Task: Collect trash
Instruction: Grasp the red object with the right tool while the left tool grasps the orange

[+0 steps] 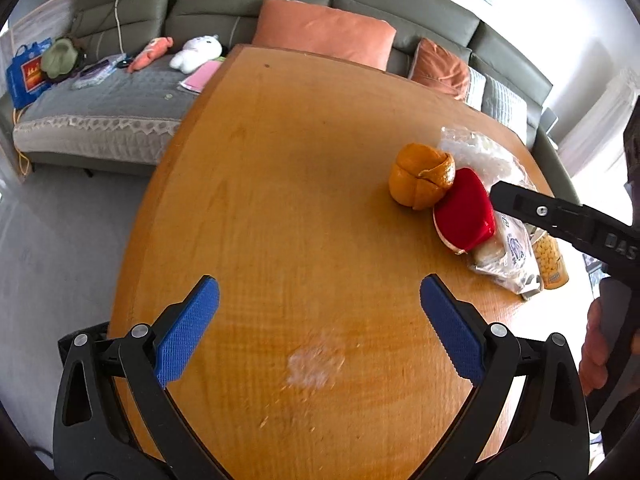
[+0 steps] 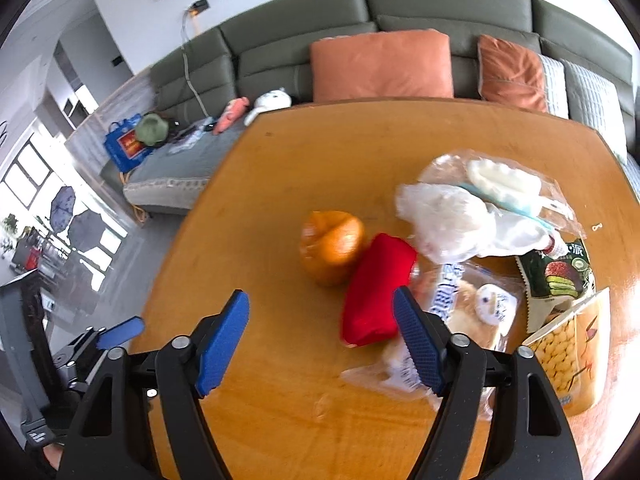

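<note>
On the wooden table [image 2: 280,168], toward its right side, the trash is lying in a heap: orange peel [image 2: 331,246], a red wrapper [image 2: 374,290] touching it, and plastic bags [image 2: 460,216] behind. The right gripper [image 2: 320,336] is approaching with jaws apart and empty; the left gripper [image 1: 320,324] is also hanging open over bare wood. The wrapper's long axis is running from near-left to far-right, so I judge the next move needs the jaws lowered across its width.

Both wrist cameras looked steeply down along their fingers at the wooden table [image 1: 256,184], facing the sofa [image 2: 304,12] beyond. The right sat nearer the orange [image 2: 332,246] and wrappers, which both views shared.
</note>
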### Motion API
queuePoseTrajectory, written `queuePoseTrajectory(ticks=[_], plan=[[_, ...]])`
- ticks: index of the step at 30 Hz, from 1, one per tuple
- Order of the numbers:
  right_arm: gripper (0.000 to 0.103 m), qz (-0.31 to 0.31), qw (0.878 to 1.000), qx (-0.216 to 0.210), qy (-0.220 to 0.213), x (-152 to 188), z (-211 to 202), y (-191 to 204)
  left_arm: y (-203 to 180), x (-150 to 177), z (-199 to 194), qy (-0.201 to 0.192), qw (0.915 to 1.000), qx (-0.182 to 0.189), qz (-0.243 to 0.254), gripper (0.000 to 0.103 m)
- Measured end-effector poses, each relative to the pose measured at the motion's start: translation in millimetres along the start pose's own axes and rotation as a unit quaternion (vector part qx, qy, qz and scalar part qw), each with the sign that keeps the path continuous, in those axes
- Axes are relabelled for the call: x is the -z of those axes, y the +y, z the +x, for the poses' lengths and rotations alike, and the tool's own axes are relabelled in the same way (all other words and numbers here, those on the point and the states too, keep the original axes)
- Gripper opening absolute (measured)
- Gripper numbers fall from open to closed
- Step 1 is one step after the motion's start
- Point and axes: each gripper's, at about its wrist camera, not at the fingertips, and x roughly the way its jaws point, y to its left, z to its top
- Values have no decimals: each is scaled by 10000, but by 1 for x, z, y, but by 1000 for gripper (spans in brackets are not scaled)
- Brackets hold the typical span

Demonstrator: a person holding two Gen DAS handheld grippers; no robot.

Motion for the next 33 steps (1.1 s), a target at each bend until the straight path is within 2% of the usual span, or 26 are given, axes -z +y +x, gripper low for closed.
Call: queuePoseTrajectory(ticks=[3,8,10,15,16,19,24,33], plan=[[63,126,9998,-12,178,-5,17,-12,-3,-5,9,80,10000,14,17,97],[63,343,9988,231,251,-9,36,-25,-6,-15,18,145,9998,-1,116,97],[63,441,9985,201,236,-10,39,-27,-7,-19,22,167,9998,7,132,97],[61,160,9984,394,366,-16,56,-22,-9,-23,32,257,9996,45,120,97],[51,106,9976,518,439,-17,62,-23,-10,-23,33,267,9996,50,121,97],[42,176,9982,297,483,-20,61,-28,-13,-25,35,290,9994,63,164,97],[40,159,9994,285,-125,-24,23,-31,-16,-33,39,293,9993,120,213,97],[41,275,9976,370,-516,-34,-10,-52,-39,-64,60,97,9990,177,401,97]])
